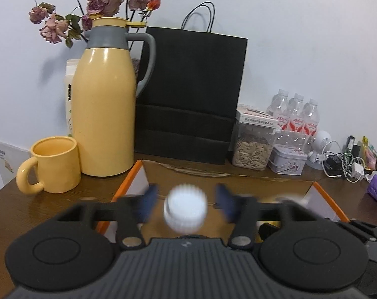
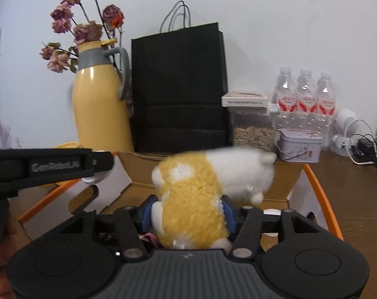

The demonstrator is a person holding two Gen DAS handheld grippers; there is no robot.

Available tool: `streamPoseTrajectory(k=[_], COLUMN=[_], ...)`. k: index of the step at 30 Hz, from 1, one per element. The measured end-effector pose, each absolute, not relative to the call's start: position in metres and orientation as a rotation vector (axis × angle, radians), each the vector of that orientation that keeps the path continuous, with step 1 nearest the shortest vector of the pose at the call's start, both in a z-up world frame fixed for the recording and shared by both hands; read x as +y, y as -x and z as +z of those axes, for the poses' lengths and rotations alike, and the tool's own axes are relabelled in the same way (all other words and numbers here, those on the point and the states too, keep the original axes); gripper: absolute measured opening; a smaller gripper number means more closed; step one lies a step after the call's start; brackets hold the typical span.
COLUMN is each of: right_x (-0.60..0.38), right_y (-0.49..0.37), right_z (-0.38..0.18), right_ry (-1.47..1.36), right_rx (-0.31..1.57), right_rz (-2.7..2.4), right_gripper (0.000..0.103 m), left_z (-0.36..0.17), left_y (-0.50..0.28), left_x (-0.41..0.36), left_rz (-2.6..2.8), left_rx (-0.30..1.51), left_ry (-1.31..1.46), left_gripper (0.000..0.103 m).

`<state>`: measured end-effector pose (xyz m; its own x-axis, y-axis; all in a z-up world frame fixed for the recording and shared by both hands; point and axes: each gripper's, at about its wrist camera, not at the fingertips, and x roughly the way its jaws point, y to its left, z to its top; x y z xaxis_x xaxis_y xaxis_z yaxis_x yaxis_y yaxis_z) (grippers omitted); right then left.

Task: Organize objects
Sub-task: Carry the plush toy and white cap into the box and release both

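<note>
In the left wrist view my left gripper is open above a cardboard box with orange flap edges. A white ribbed bottle cap sits blurred between the blue pads, touching neither. In the right wrist view my right gripper is shut on a yellow-and-white plush toy and holds it over the same box. The left gripper's body shows at the left, with a white object under its tip.
On the brown table stand a yellow mug, a yellow thermos jug with dried roses behind, a black paper bag, a seed jar, a tin, water bottles and tangled cables.
</note>
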<state>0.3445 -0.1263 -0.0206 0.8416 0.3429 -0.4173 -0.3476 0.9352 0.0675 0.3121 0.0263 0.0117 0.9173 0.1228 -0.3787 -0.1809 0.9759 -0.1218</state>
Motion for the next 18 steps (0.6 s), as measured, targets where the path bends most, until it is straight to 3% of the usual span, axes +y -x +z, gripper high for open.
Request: streamPoseTrajectory(k=[1, 2, 4, 18], right_x=[-0.1266, -0.1274, -0.1297, -0.1324], right_y=[-0.3439, -0.3428, -0.3409, -0.338], right_z=[-0.0202, -0.0204, -0.0193, -0.0148], right_ry=[0.016, 0.017, 0.018, 0.02], right_rx=[0.443, 0.445, 0.439, 0.452], right_rz=[0.355, 0.345, 0.331, 0.311], right_gripper=[0.069, 0.088, 0.103, 0.103], left_z=[0.0115, 0.0117, 0.012, 0.0143], left_y=[-0.3111, -0.3091, -0.3065, -0.3025], left_x=[0.0266, 0.0263, 0.0264, 0.0275], left_rz=[0.162, 0.165, 0.174, 0.18], left_rx=[0.375, 0.365, 0.363, 0.368], left_ry=[0.152, 0.145, 0.135, 0.139], left_gripper=[0.102, 0.103, 0.103, 0.103])
